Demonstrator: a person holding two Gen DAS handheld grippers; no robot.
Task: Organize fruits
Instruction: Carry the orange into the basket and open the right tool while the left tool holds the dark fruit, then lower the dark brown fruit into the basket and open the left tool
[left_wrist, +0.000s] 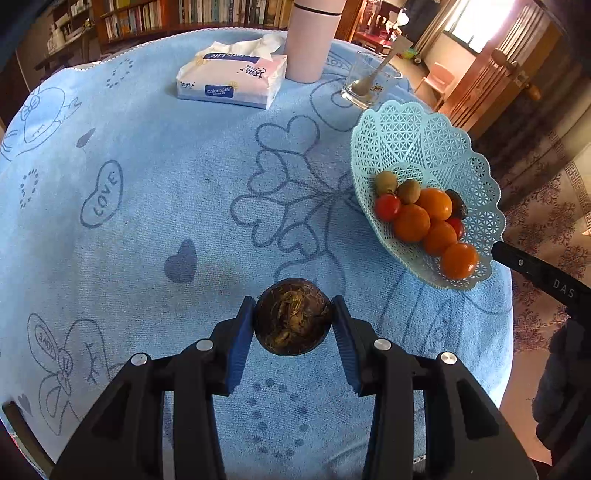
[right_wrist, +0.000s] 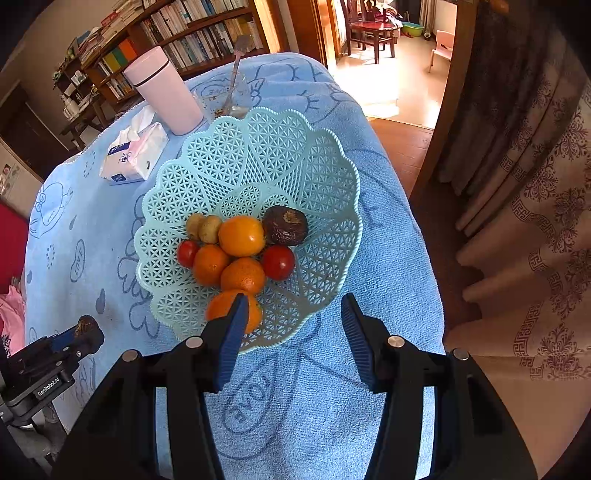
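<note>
Fruit (left_wrist: 293, 316), dark and round, is clamped between the left gripper (left_wrist: 293, 314) pads; right gripper (right_wrist: 291, 306) jaws are spread, empty. "Colors Life" is printed on the tissue pack (left_wrist: 232, 79).

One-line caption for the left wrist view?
Left gripper holds a dark round fruit above the blue cloth, basket of fruit at right.

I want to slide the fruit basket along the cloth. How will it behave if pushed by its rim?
The basket is thin plastic lattice, so the rim probably flexes. Its fruit sits bunched toward the near side, so it may tip or rock that way. The oranges are round and loosely piled, so they would likely roll. The towelling cloth probably drags.
</note>
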